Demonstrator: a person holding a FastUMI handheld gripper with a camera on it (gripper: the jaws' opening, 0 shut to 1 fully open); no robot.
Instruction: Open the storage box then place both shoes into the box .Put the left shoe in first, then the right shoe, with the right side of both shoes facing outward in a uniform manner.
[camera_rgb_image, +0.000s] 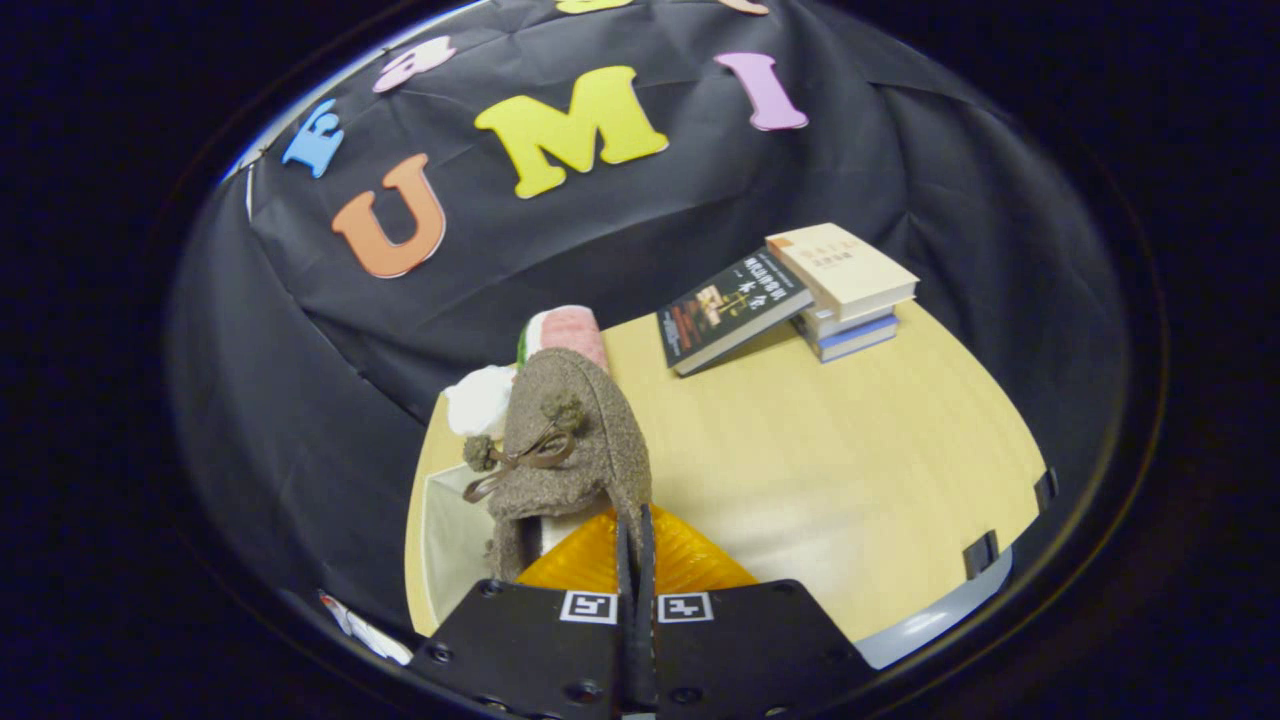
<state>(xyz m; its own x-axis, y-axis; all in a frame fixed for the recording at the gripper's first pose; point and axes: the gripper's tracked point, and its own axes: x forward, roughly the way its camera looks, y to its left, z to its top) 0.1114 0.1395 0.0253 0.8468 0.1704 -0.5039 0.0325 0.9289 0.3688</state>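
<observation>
The tool (636, 520) is clenched on the heel edge of the shoe (570, 440), which hangs toe-away just ahead of the fingers, above the white box (445, 535) at the table (850, 470) edge. The pinch looks thin, so the shoe could slip or swing. It might then catch the box wall or land facing the wrong way.

Pale wooden tabletop (830, 470) under even light, backed by draped black cloth wall (960, 180), with stack of books (850, 290) at far edge.
</observation>
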